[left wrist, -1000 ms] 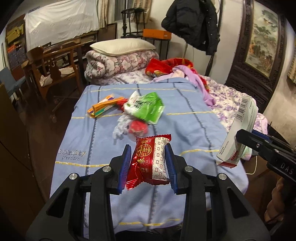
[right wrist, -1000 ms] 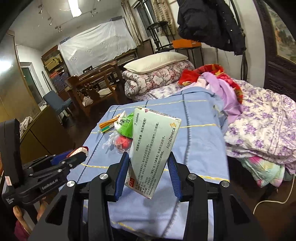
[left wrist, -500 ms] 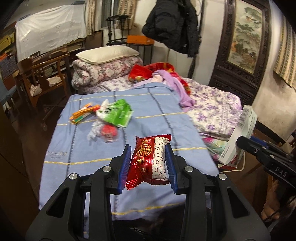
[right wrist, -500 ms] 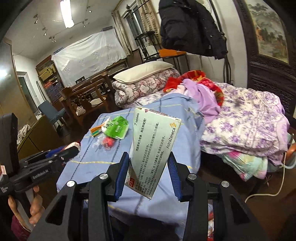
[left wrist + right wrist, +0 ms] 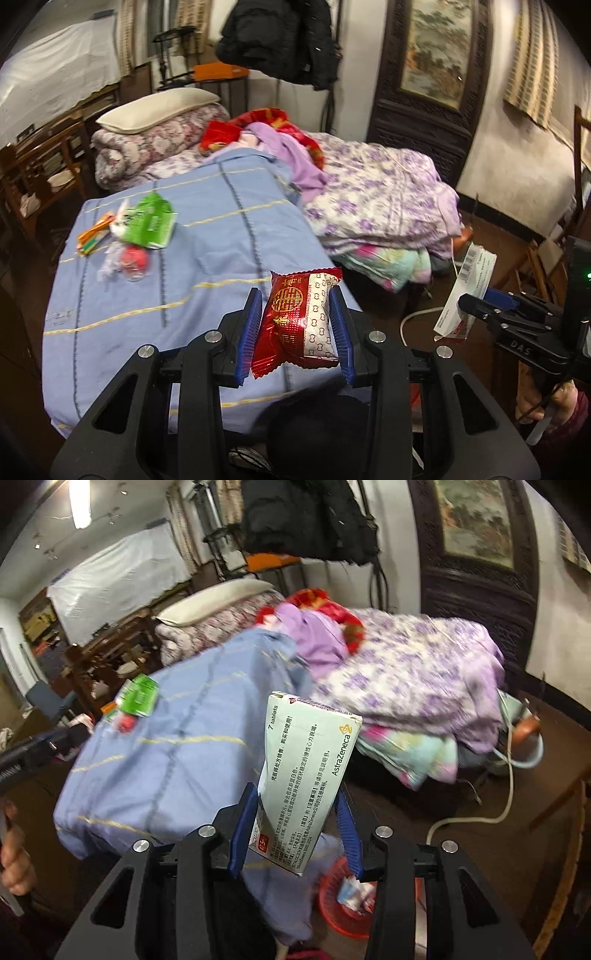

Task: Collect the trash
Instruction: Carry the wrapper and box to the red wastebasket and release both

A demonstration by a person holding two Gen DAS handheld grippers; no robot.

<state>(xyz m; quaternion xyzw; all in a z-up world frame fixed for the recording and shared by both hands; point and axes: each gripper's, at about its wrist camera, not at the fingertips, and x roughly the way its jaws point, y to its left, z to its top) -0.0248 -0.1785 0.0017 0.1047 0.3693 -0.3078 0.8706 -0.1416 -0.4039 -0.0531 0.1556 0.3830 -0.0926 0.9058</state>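
Observation:
My left gripper (image 5: pixel 297 332) is shut on a red and white snack packet (image 5: pixel 301 321), held over the near right corner of the blue bedspread (image 5: pixel 221 258). My right gripper (image 5: pixel 295 830) is shut on a pale green medicine box (image 5: pixel 306 775), held past the bed's corner above the floor. That box (image 5: pixel 467 291) also shows at the right of the left wrist view. A red basket (image 5: pixel 343 901) with some trash in it sits on the floor just below the right gripper. A green wrapper (image 5: pixel 147 221), an orange wrapper (image 5: pixel 94 234) and a red item in clear plastic (image 5: pixel 129 258) lie on the bedspread.
A heap of purple floral quilts (image 5: pixel 376 199) covers the right side of the bed. A white cable (image 5: pixel 480 812) trails over the dark floor. A carved dark screen (image 5: pixel 428 92) and a hanging black coat (image 5: pixel 280 37) stand behind. A wooden chair (image 5: pixel 37 173) is at the left.
Both grippers have swung to the right, off the bedspread toward the bed's right corner, still holding the packet and the box. The red basket has come into the right wrist view.

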